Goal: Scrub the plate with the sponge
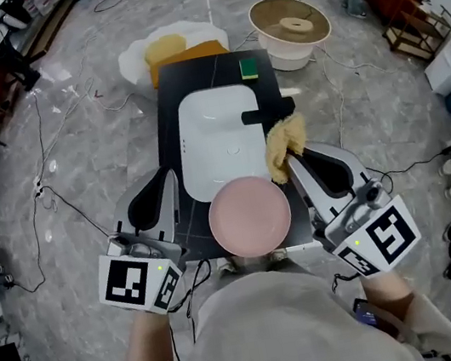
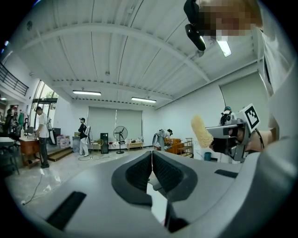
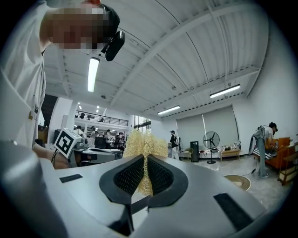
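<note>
A round pink plate (image 1: 249, 215) lies flat on the black table (image 1: 191, 82), at its near edge just below the white basin (image 1: 218, 138). My right gripper (image 1: 294, 154) (image 3: 145, 162) is shut on a yellow fibrous sponge (image 1: 285, 144) (image 3: 143, 144), which sticks out past its jaws to the right of the basin, above and right of the plate. My left gripper (image 1: 167, 179) (image 2: 152, 160) is level at the plate's left, shut with nothing between its jaws. The left gripper view also catches the sponge (image 2: 201, 131).
A black faucet (image 1: 266, 113) reaches over the basin's right side. A small green sponge (image 1: 249, 68) lies at the table's far end. On the floor beyond are a round tan tray (image 1: 290, 24), yellow and orange items (image 1: 177, 50) and cables. People stand far off in the hall.
</note>
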Demonstrator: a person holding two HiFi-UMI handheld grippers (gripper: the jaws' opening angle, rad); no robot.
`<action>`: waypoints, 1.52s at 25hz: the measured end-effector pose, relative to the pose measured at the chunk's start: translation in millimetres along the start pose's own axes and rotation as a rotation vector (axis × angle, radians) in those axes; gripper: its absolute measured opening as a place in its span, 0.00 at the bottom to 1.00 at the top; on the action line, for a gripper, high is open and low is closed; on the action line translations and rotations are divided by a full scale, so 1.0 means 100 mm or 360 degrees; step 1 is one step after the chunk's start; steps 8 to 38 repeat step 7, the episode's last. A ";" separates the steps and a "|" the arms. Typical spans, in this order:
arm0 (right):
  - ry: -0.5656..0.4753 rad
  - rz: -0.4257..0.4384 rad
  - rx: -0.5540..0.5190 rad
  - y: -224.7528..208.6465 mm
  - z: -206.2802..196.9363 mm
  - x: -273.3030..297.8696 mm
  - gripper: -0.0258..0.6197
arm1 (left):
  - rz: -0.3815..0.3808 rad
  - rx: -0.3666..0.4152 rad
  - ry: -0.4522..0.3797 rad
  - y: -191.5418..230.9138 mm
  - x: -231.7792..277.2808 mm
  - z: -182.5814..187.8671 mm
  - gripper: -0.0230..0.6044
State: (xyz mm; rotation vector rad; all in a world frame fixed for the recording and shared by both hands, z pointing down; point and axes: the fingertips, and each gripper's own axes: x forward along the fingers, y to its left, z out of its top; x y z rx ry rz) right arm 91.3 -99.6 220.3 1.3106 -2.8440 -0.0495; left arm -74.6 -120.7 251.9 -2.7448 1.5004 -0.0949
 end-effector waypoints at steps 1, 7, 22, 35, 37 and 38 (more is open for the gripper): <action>0.0007 0.0006 -0.0015 0.02 -0.01 0.01 0.11 | -0.0005 0.0001 0.0002 -0.01 0.01 0.00 0.07; -0.0001 0.0013 -0.0006 0.05 -0.02 0.00 0.11 | -0.0026 0.0001 0.0004 -0.07 0.02 -0.01 0.07; -0.0001 0.0013 -0.0006 0.05 -0.02 0.00 0.11 | -0.0026 0.0001 0.0004 -0.07 0.02 -0.01 0.07; -0.0001 0.0013 -0.0006 0.05 -0.02 0.00 0.11 | -0.0026 0.0001 0.0004 -0.07 0.02 -0.01 0.07; -0.0001 0.0013 -0.0006 0.05 -0.02 0.00 0.11 | -0.0026 0.0001 0.0004 -0.07 0.02 -0.01 0.07; -0.0001 0.0013 -0.0006 0.05 -0.02 0.00 0.11 | -0.0026 0.0001 0.0004 -0.07 0.02 -0.01 0.07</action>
